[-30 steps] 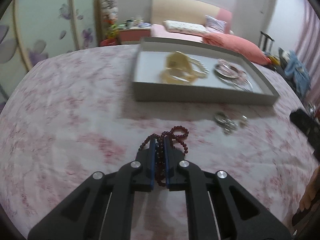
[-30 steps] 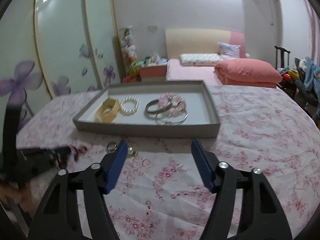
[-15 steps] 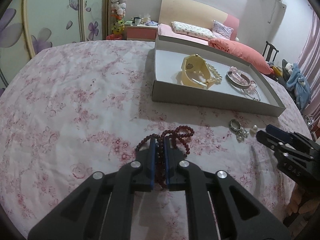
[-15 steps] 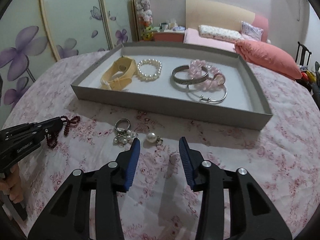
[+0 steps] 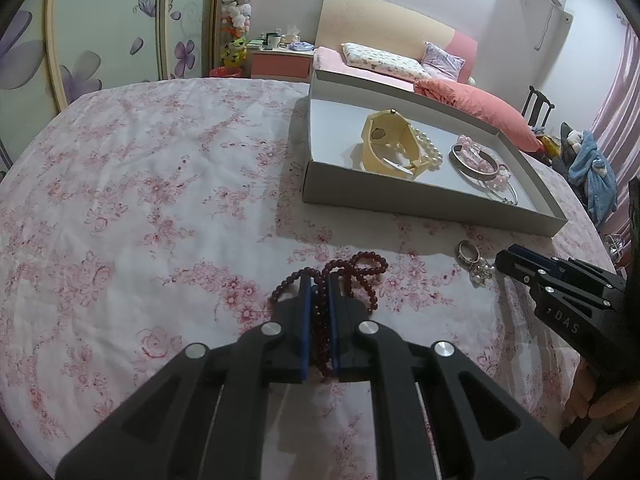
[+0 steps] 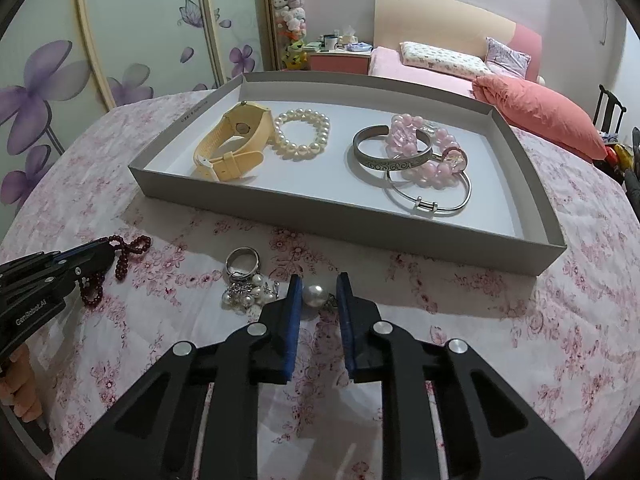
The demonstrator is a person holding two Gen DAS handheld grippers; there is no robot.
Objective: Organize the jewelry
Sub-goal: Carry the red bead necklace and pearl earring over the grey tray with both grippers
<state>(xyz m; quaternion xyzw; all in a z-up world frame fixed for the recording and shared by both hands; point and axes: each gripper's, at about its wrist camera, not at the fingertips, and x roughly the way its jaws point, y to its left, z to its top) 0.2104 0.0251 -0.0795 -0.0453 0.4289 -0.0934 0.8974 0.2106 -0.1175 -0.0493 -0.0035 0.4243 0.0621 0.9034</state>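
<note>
Closing my right gripper around the pearl earring near the tray; left gripper is clamping the red bead bracelet for carrying.

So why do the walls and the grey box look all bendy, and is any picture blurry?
Left wrist view: the fisheye lens bows the wardrobe doors and skews the grey tray; dark corners ring the picture, yet the dark red bead bracelet looks sharp. Right wrist view: the same curving, sharp too; the tray casts a soft shadow on the flowered cloth.
</note>
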